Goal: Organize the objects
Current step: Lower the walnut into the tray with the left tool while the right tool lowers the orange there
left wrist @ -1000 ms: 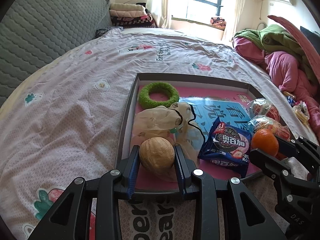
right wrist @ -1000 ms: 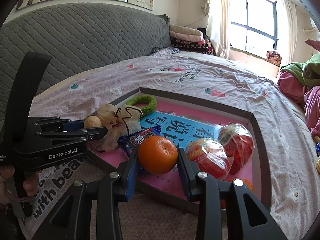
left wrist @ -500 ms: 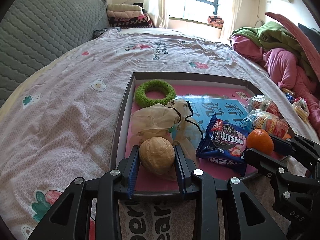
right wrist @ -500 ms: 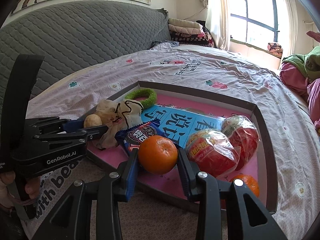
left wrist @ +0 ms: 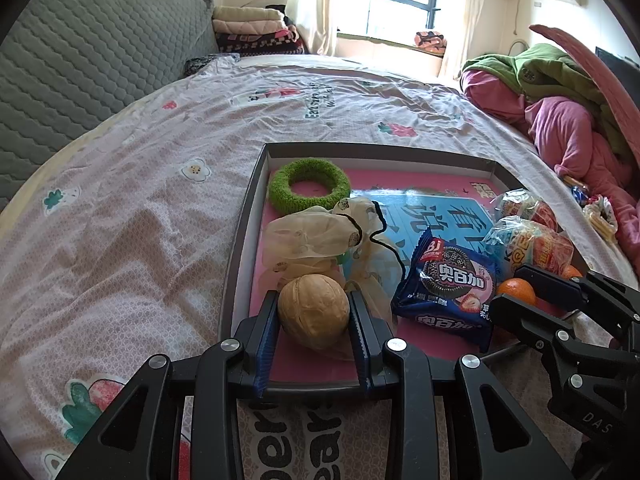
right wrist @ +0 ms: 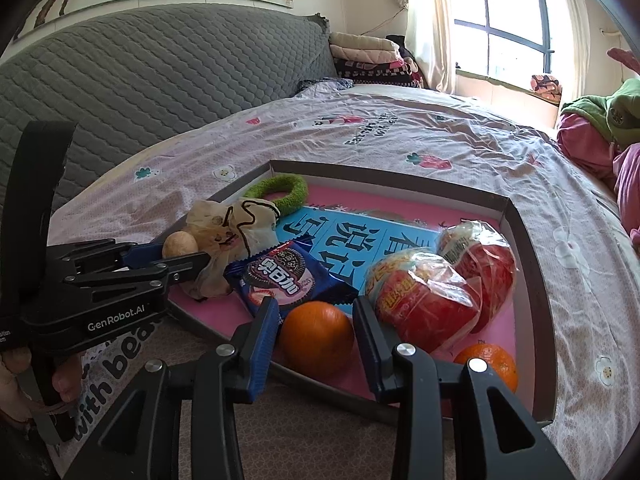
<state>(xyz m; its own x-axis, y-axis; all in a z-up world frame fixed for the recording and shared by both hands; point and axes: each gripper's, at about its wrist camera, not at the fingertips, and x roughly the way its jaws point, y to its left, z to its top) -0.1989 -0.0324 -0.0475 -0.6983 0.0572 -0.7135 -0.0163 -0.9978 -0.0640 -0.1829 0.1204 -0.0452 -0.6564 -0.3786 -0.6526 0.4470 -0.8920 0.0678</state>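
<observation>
My left gripper point(left wrist: 313, 312) is shut on a tan walnut point(left wrist: 313, 310) over the near left corner of a shallow tray point(left wrist: 240, 248) with a pink floor. My right gripper point(right wrist: 316, 334) is shut on an orange point(right wrist: 316, 338) at the tray's near edge point(right wrist: 544, 320). In the tray lie a green ring point(left wrist: 308, 186), a sheer beige pouch point(left wrist: 320, 236), a blue cookie packet point(left wrist: 448, 284), two red snack bags point(right wrist: 424, 300) and a second orange point(right wrist: 486, 362).
The tray rests on a bed with a pink flowered sheet point(left wrist: 140, 200). A grey quilted headboard point(right wrist: 160, 80) stands at the left. Pink and green bedding point(left wrist: 560, 112) is piled at the right. Folded blankets point(left wrist: 252, 28) lie by the window.
Both grippers have moved forward and down over the tray's near edge, each holding its item. The orange now sits lower, close to the tray floor.
</observation>
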